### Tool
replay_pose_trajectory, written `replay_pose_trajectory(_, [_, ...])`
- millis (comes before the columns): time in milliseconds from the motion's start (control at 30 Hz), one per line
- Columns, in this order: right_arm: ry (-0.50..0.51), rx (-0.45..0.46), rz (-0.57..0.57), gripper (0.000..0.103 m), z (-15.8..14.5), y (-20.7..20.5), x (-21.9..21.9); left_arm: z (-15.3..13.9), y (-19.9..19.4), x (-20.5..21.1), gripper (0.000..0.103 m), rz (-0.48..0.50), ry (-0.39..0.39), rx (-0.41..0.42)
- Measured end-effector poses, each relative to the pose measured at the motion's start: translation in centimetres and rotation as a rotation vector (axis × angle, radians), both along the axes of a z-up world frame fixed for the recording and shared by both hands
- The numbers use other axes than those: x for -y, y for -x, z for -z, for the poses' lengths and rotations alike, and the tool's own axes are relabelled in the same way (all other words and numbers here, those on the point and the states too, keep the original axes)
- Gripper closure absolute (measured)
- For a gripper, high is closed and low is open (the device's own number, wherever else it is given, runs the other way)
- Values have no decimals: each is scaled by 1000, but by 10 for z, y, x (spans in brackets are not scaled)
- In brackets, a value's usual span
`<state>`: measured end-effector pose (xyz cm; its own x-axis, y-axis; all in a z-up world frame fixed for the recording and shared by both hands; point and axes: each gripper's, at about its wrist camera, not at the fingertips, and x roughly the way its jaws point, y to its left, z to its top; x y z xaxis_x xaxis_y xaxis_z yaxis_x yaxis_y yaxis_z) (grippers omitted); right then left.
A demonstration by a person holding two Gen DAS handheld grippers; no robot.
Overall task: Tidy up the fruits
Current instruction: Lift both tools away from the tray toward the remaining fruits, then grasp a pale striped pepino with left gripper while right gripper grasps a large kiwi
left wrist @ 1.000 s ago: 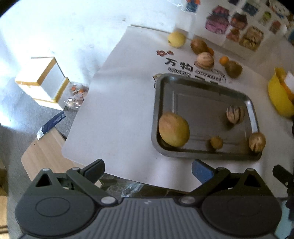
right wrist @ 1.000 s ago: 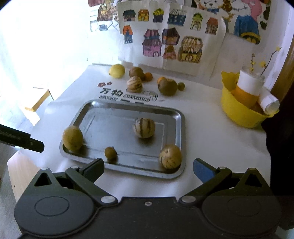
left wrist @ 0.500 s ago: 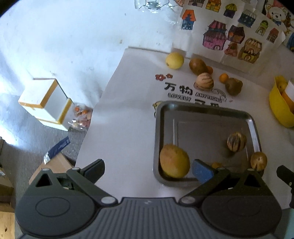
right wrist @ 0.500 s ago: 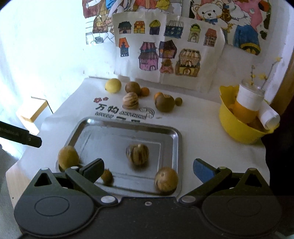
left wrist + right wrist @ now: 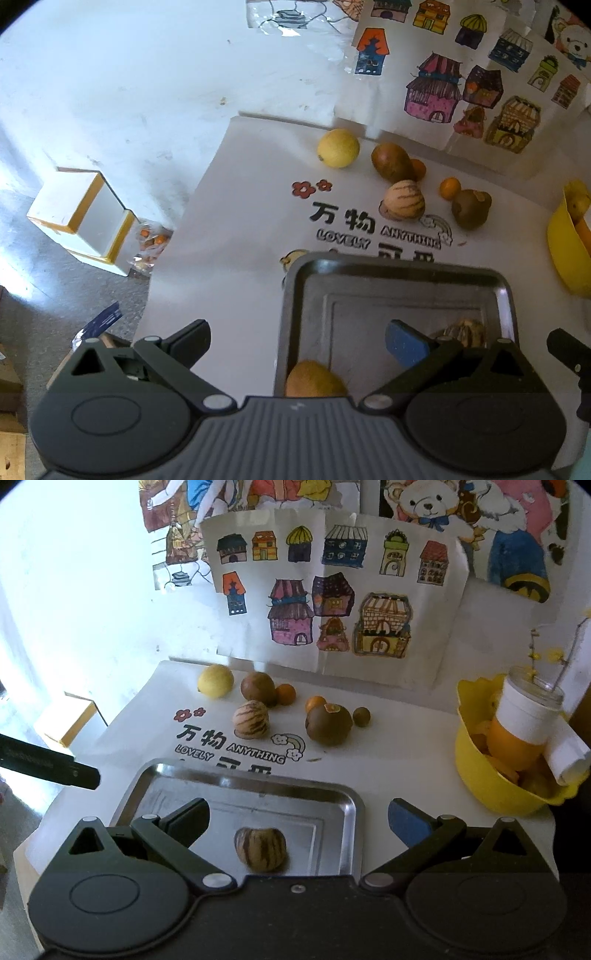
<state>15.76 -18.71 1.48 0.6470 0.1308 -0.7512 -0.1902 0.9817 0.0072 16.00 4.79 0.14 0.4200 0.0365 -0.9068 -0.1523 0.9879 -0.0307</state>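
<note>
Grey metal tray (image 5: 354, 805) holding cream, brown-striped round fruit (image 5: 260, 847). Beyond tray: plain yellow round fruit (image 5: 215, 681), dark brown round fruit (image 5: 328, 724), second cream, brown-striped fruit (image 5: 250, 719). Right of tray: bright yellow plastic bowl (image 5: 491, 786).

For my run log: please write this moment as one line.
left tool: open, empty | right tool: open, empty | tray: striped fruit inside | yellow fruit: on table

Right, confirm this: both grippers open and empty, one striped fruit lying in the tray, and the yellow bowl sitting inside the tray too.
Wrong on the bowl. The yellow bowl stands on the white cloth to the right of the tray, outside it, as the right wrist view shows. The rest holds: the left gripper and right gripper are open and empty, and a striped fruit lies in the tray.
</note>
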Motion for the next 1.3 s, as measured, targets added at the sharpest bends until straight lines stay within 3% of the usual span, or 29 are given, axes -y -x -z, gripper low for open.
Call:
replay_pose_trajectory(600, [66, -44, -98, 0, 26, -73, 7, 32, -78, 12, 0, -46, 67, -53])
replay_pose_trajectory(1300, [80, -82, -81, 0, 57, -130, 20, 63, -150, 36, 0, -34, 101, -101])
